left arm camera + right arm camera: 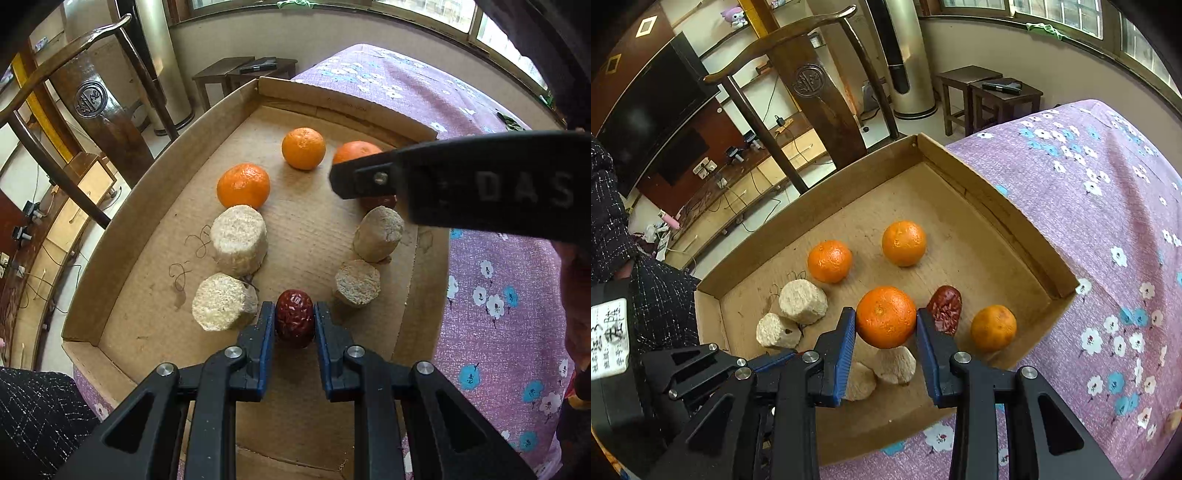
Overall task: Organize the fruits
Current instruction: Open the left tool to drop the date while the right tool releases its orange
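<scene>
Cardboard makes up the one container here, a shallow open tray lying on a table under a purple flowered cloth, and everything to be sorted sits inside its low walls or hangs just above its floor. Counted across both views, there are four oranges, two dates and four pale fibrous cylinders. Two oranges rest toward the far end of the tray, a third sits near the right wall, and the fourth is clamped between the blue pads of the right tool, held clear above the cylinders. One date lies on the tray floor just right of that held orange; the other date (a small white mark shows on its top) is pinched upright in the left tool, its jaws drawn in tight on it at the near end of the tray. The cylinders stand in two pairs: one pair on the left, touching each other, and one pair on the right, with the gripped date between the two nearer ones. In the left wrist view the right tool's black body reaches in from the right edge, hiding part of its orange and the lying date.
</scene>
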Available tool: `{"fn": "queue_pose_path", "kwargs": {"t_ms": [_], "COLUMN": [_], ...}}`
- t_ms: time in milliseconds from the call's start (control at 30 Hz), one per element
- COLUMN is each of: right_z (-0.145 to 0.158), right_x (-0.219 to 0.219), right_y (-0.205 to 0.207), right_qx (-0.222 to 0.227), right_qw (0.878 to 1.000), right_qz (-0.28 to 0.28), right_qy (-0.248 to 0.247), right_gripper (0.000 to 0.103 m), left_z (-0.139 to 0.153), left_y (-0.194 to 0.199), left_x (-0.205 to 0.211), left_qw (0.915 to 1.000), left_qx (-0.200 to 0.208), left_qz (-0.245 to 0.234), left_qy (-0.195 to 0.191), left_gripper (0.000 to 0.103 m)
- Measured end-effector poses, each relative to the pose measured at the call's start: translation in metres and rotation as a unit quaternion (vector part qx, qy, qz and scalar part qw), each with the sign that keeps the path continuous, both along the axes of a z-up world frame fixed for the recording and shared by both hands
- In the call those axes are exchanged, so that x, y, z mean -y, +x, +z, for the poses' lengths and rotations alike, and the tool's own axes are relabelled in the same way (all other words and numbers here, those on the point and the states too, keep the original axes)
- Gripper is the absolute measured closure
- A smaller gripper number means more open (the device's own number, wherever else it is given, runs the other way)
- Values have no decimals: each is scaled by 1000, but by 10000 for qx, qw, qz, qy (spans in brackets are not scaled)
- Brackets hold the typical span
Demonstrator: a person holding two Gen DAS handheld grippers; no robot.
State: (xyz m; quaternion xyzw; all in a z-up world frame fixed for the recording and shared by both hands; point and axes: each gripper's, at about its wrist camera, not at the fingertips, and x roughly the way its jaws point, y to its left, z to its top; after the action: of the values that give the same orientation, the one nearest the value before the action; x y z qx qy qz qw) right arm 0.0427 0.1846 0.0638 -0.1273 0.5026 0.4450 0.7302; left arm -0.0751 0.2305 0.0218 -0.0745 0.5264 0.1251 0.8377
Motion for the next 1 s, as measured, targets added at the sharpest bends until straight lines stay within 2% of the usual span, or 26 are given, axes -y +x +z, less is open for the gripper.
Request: {"fn": "queue_pose_path", "kwargs": {"t_ms": [333, 533, 600, 633, 667, 733, 800, 900, 1000], "right_z": [-26, -29, -27, -24, -22, -18, -14, -7, 3], "right_x": [-25, -26, -25, -23, -21, -18, -13, -3, 13], "right_y": [15, 19, 19, 20, 20, 19, 18, 15, 15], "right_qx": [-170, -188, -199, -201, -214, -237, -194, -164, -79], "right_qw": [9996, 9997, 9997, 9998, 9998, 9997, 9998, 9997, 9992], "right_qz": [149, 70, 36, 5, -23, -47, -66, -156, -304], "right_qy": [-178, -151, -120, -77, -42, 27, 38, 135, 251], "right_gripper": [67, 66, 62, 56, 52, 51, 51, 51, 51], "left_z": [-1, -2, -2, -2, -2, -2, -1, 4, 11], "left_y": [2, 4, 4, 5, 5, 5, 4, 4, 5], "left_x": [-8, -9, -7, -6, -5, -4, -5, -6, -6], "left_qw": [10000, 9999, 9998, 9998, 9998, 9999, 9998, 9996, 9992], "left_qx": [40, 54, 47, 42, 44, 53, 76, 136, 221], "left_qz": [70, 95, 97, 92, 91, 105, 130, 168, 209], "left_qy": [28, 92, 144, 166, 163, 127, 126, 178, 243], "left_gripper": [83, 82, 82, 82, 80, 72, 57, 43, 41]}}
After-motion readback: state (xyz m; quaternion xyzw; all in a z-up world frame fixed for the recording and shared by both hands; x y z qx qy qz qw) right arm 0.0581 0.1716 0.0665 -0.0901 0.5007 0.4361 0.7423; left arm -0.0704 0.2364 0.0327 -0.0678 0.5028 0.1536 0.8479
